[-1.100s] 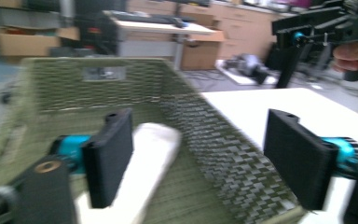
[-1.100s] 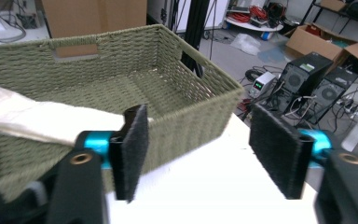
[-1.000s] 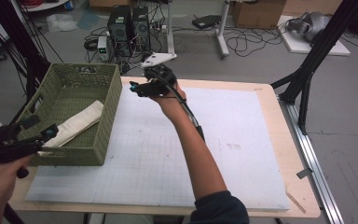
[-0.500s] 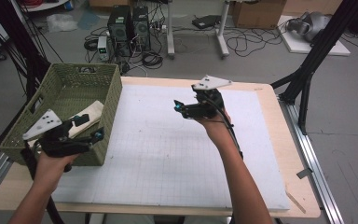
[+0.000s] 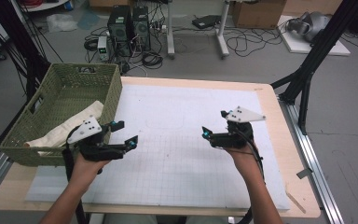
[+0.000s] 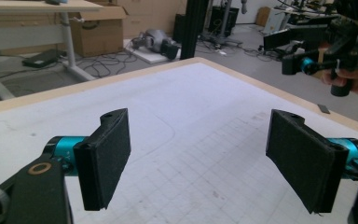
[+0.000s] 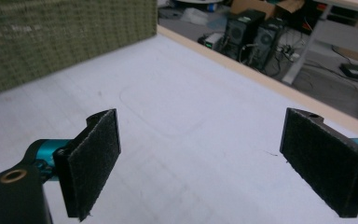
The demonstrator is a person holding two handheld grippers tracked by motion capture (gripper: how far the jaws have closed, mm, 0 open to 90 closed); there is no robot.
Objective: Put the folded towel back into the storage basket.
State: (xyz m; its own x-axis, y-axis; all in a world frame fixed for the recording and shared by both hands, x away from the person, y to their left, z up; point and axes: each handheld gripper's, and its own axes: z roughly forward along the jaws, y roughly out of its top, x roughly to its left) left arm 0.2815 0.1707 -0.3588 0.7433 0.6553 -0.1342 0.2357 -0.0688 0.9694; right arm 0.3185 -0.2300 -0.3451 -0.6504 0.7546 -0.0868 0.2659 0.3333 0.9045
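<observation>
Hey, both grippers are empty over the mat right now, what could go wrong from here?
1. The left gripper hangs open right beside the green basket, which sits at the table's left edge; a sideways swing might knock or shove it.
2. The cream cloth lies up against the basket's near wall, so it might snag on a jaw.
3. The right gripper, jaws just opened with nothing between them, points toward the left one; moving inward together, they might collide.

Grey floor (image 5: pixel 354 140) behind table (image 5: pixel 289 186), strewn with cables (image 5: pixel 242 44); two black computer towers (image 5: pixel 130 23); cardboard box (image 5: pixel 256 11); black frame struts (image 5: pixel 321 51).
</observation>
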